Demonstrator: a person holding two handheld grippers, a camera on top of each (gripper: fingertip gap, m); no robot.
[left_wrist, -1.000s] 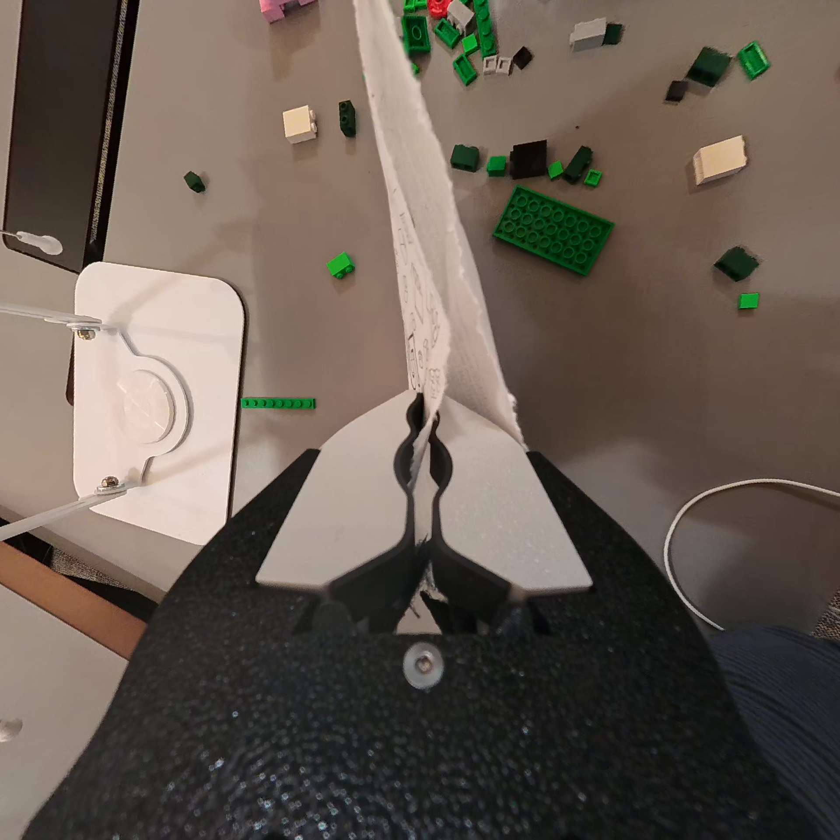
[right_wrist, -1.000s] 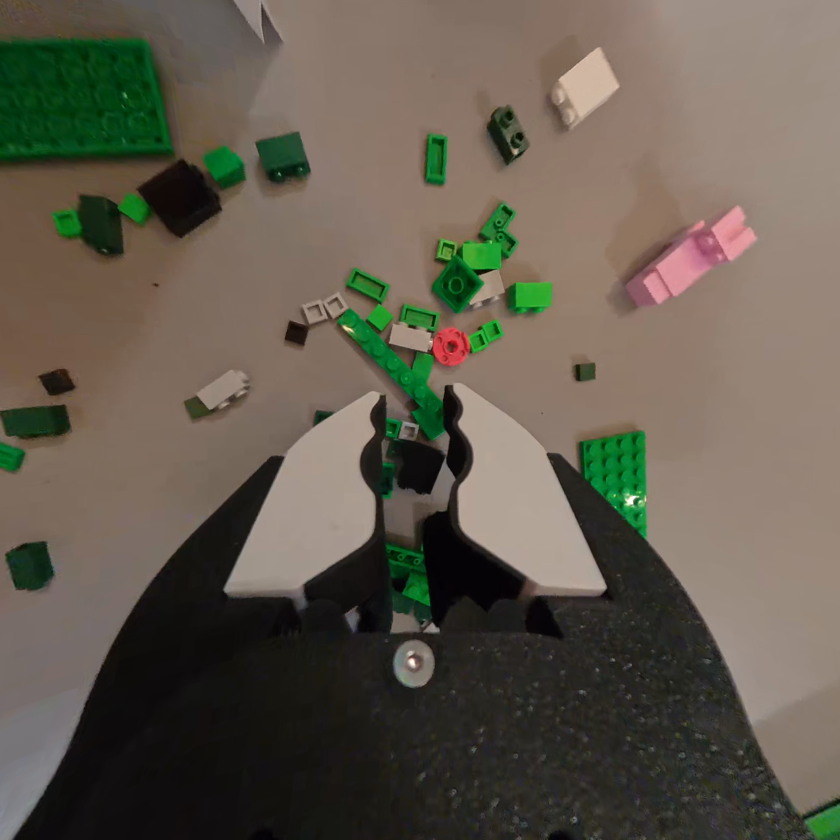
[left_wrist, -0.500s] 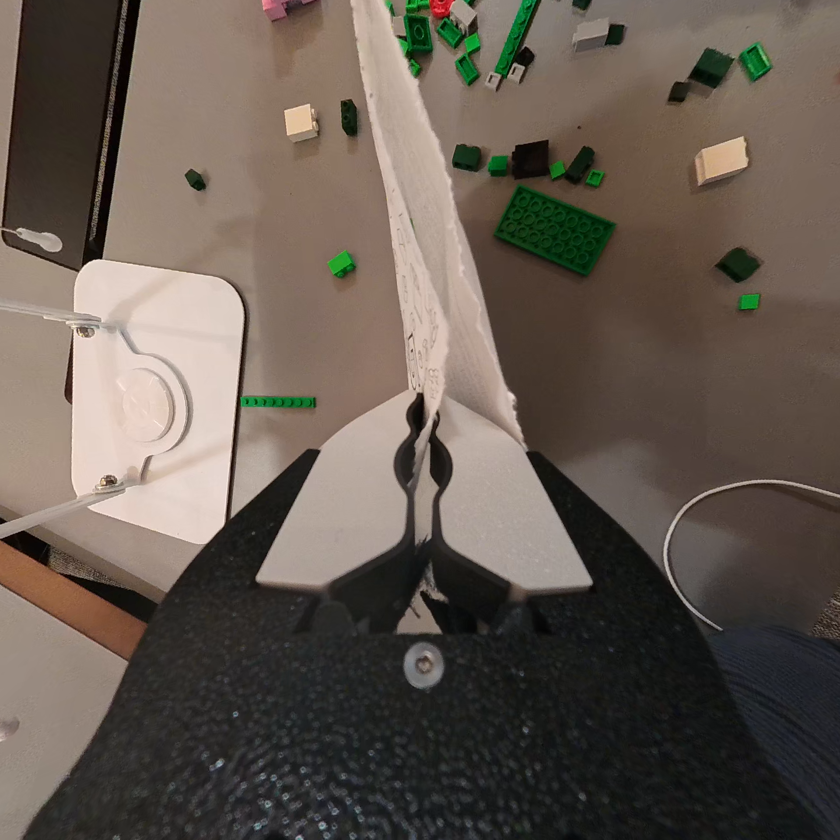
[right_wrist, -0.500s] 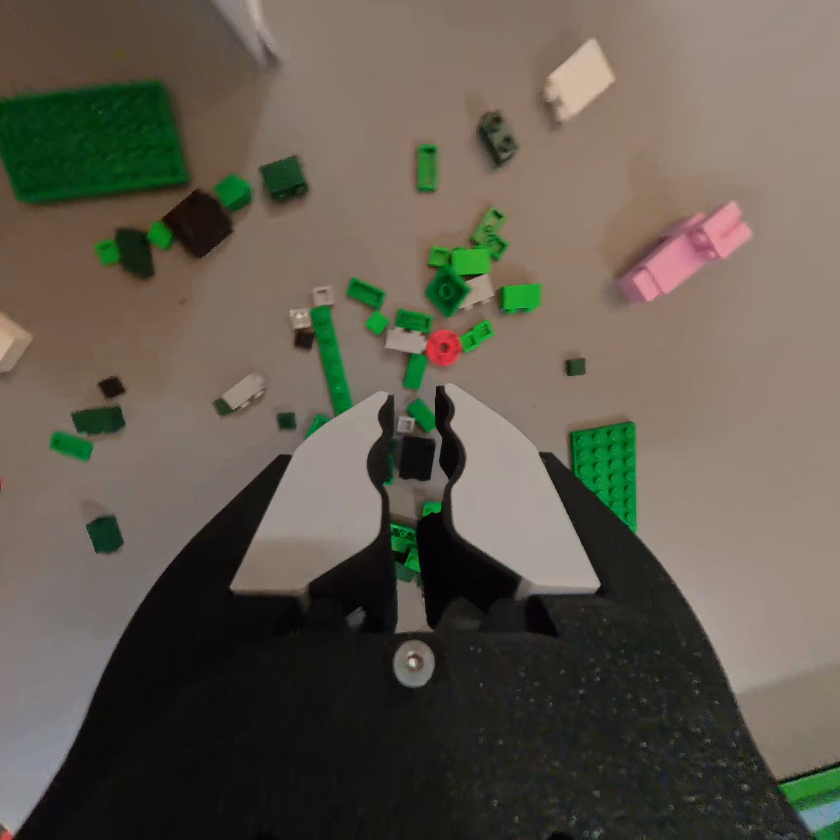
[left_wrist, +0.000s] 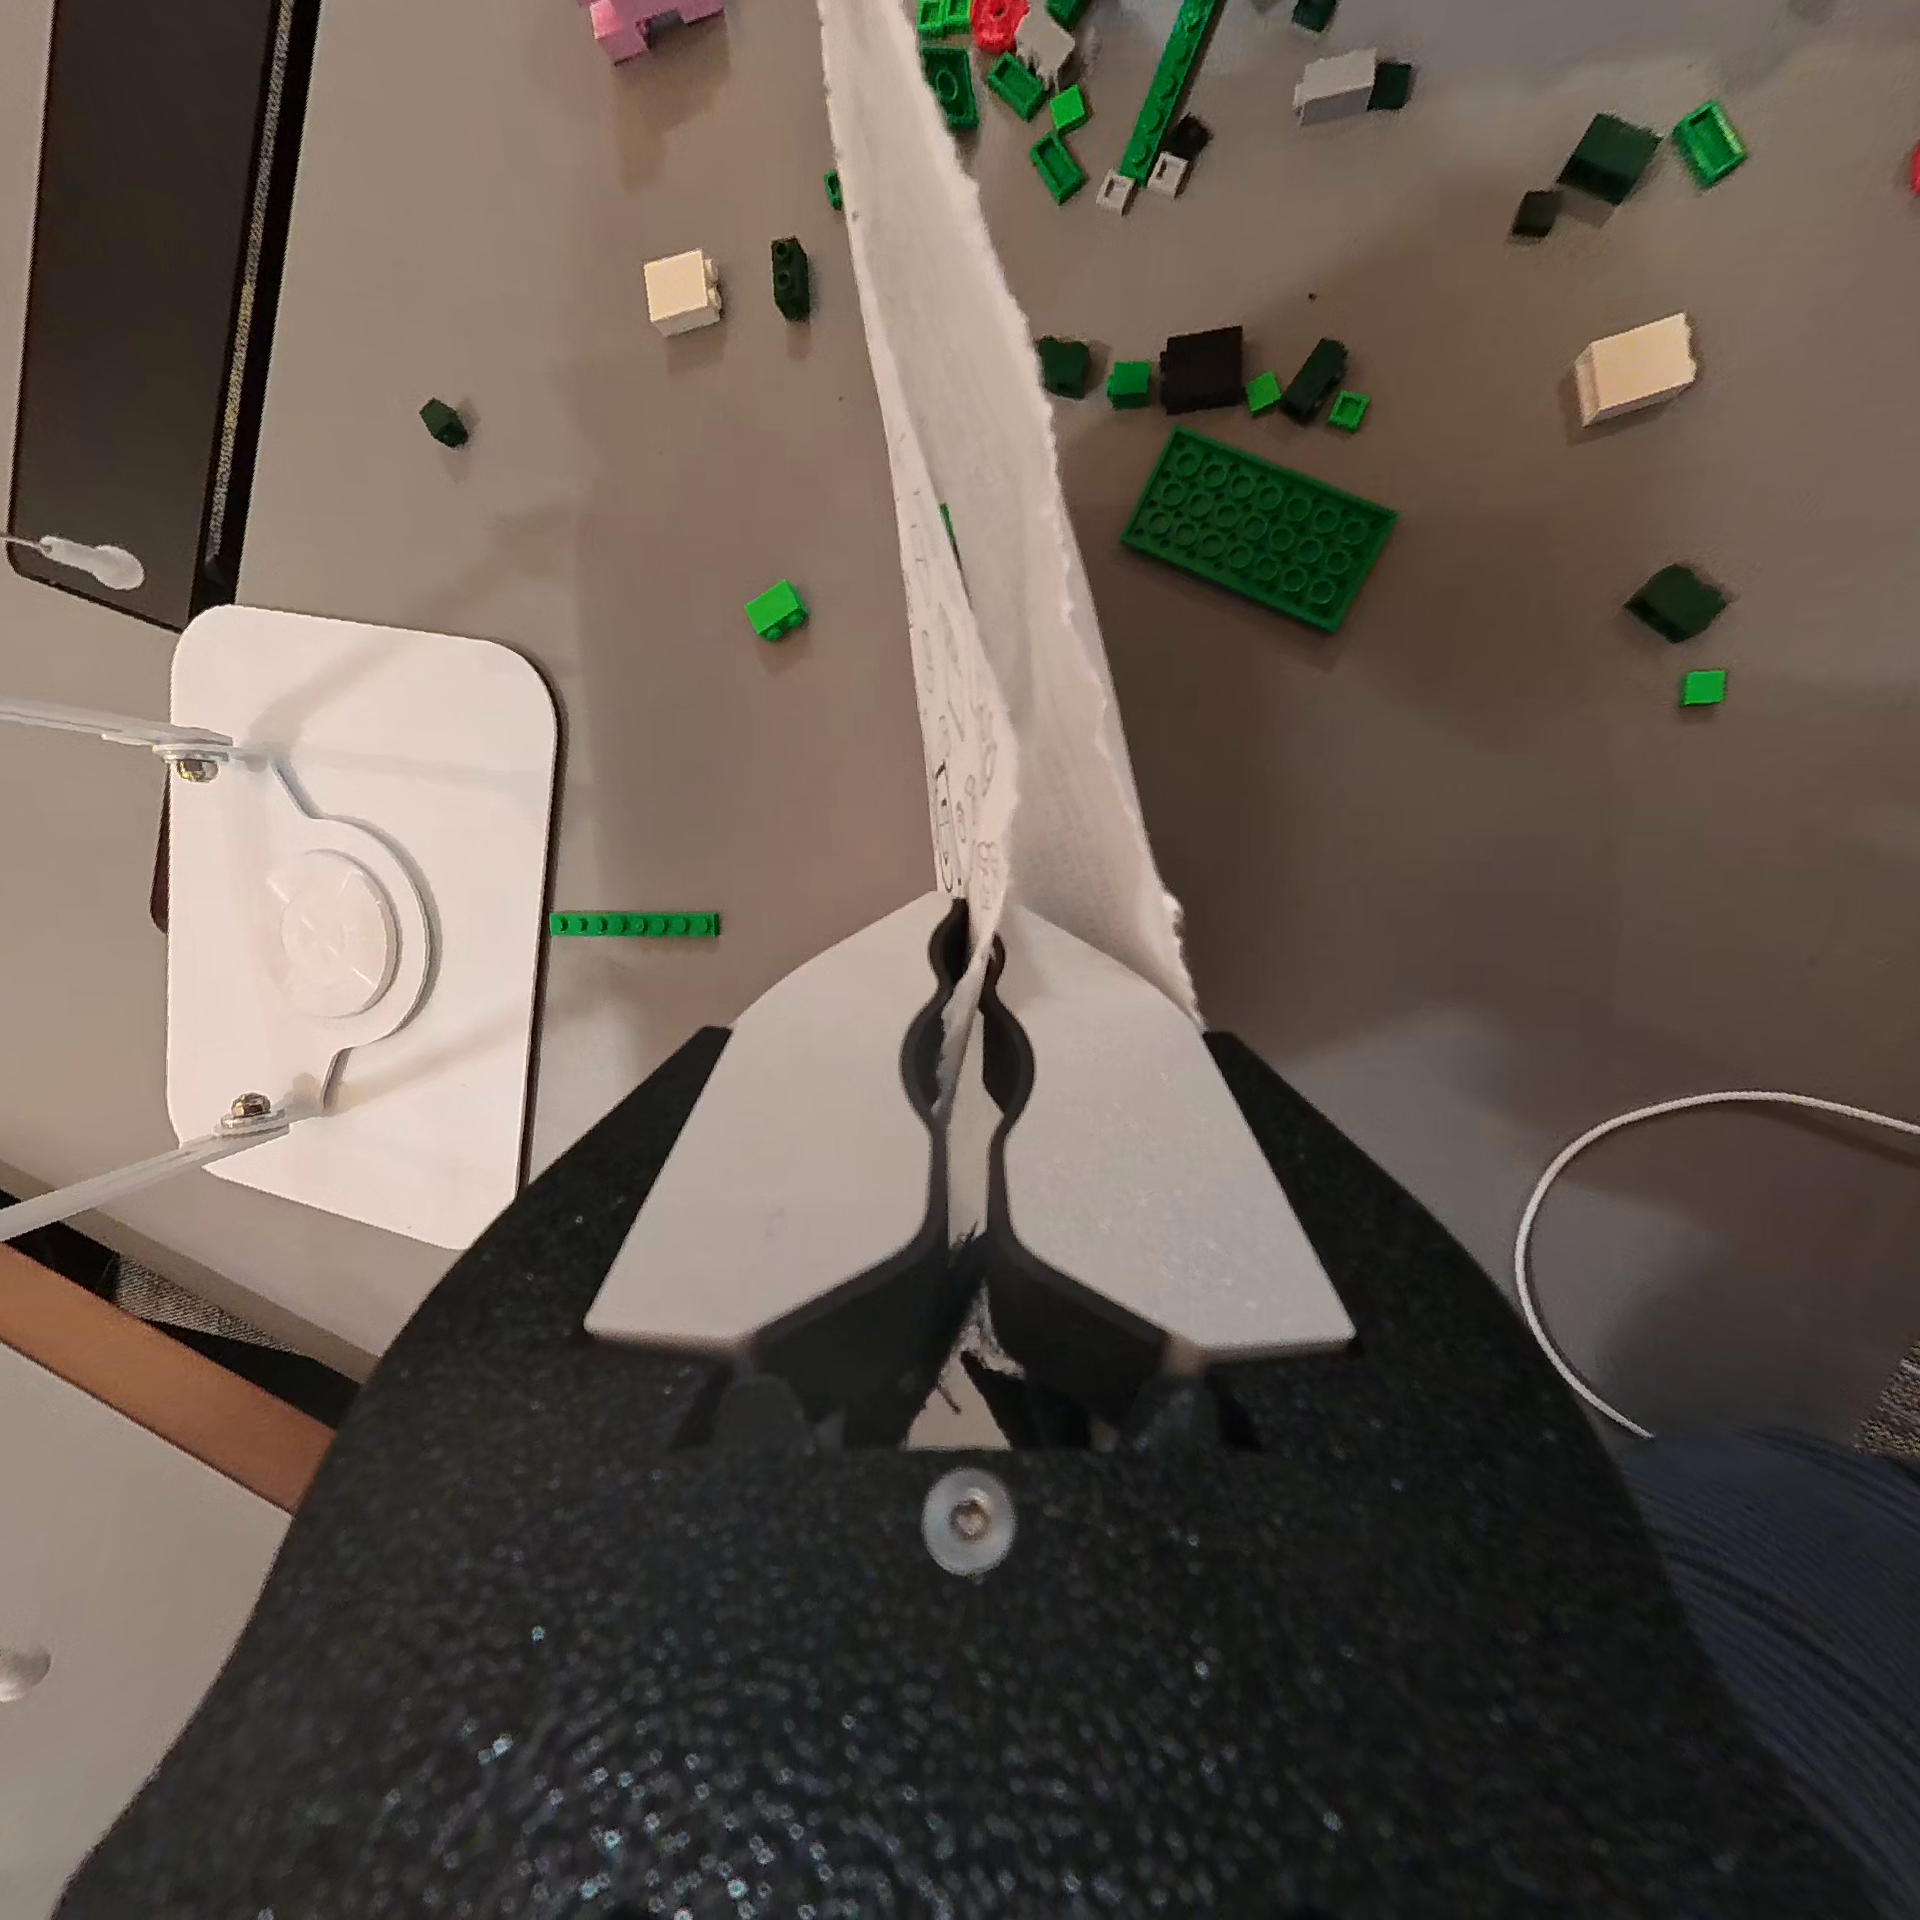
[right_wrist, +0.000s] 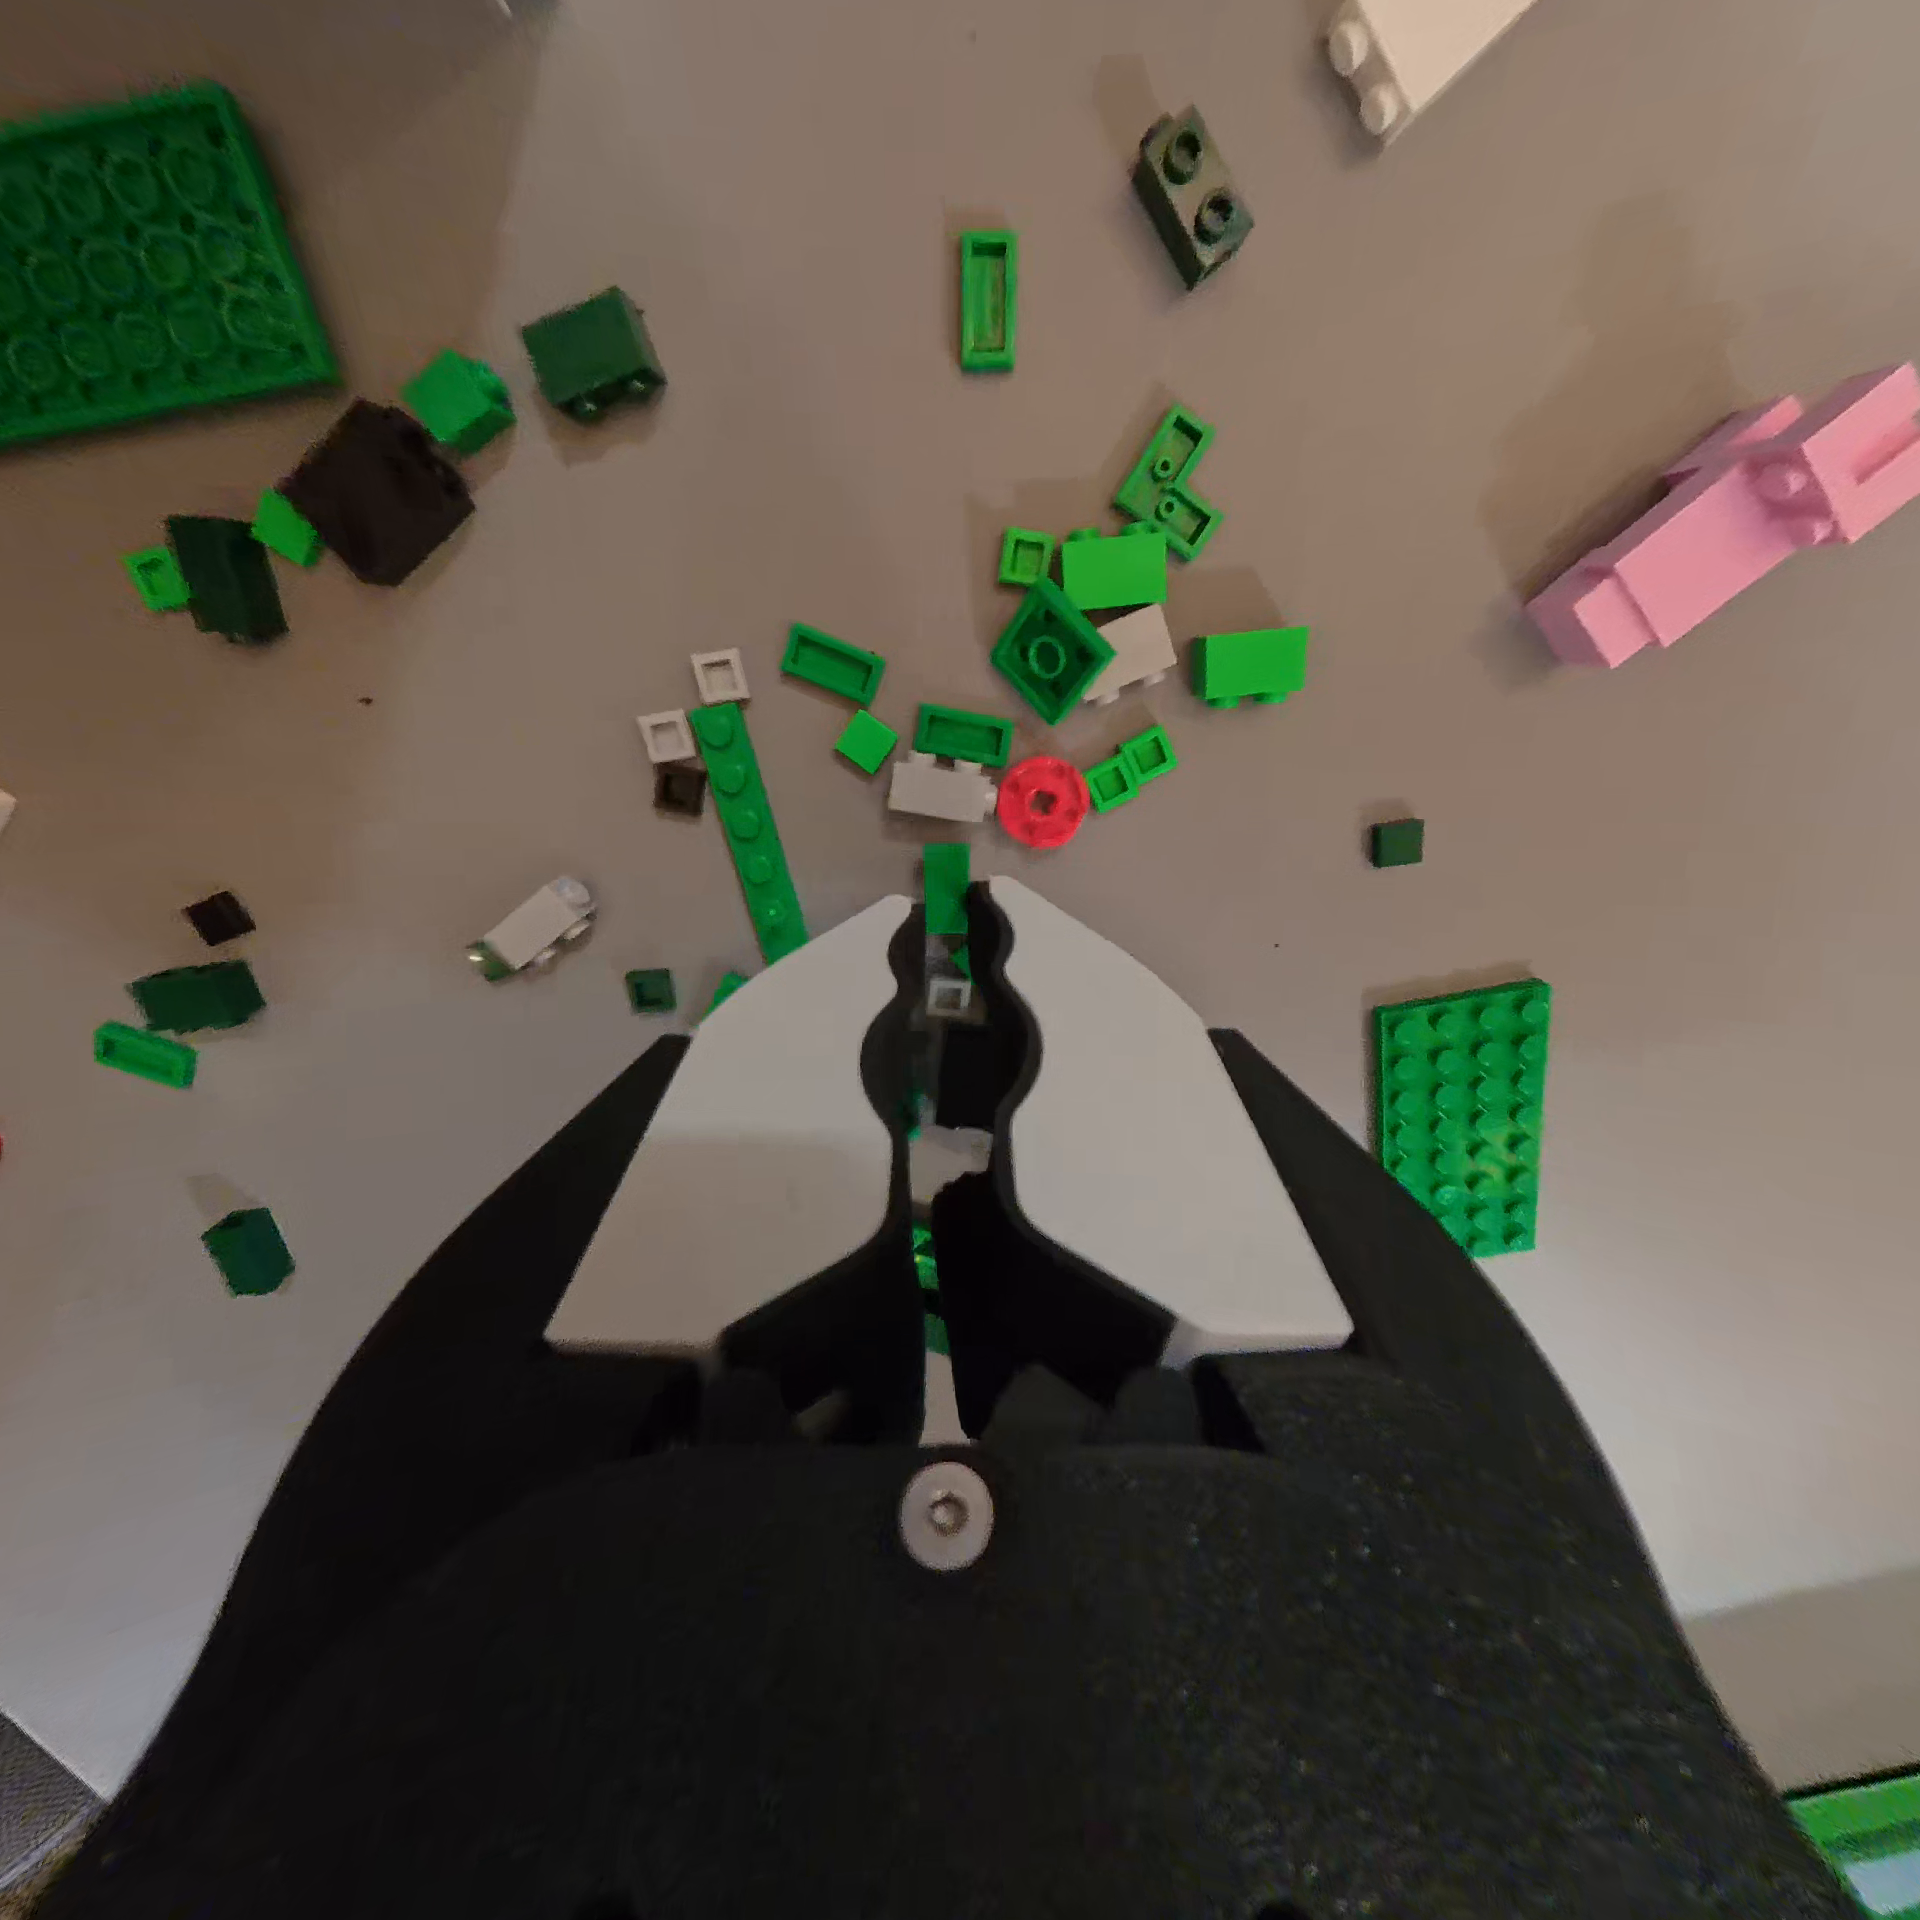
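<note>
A desk setting – office or home – is being indicated by a grey tabletop (left_wrist: 1299, 852), white monitor-stand base (left_wrist: 416, 831), cable (left_wrist: 1538, 1195) and scattered toy bricks (right_wrist: 1049, 644).

The left gripper (left_wrist: 971, 935) has its jaws pressed together on a white paper sheet (left_wrist: 966, 436). The right gripper (right_wrist: 948, 909) pinches a small green brick (right_wrist: 945, 883), jaws nearly closed at their tips.
</note>
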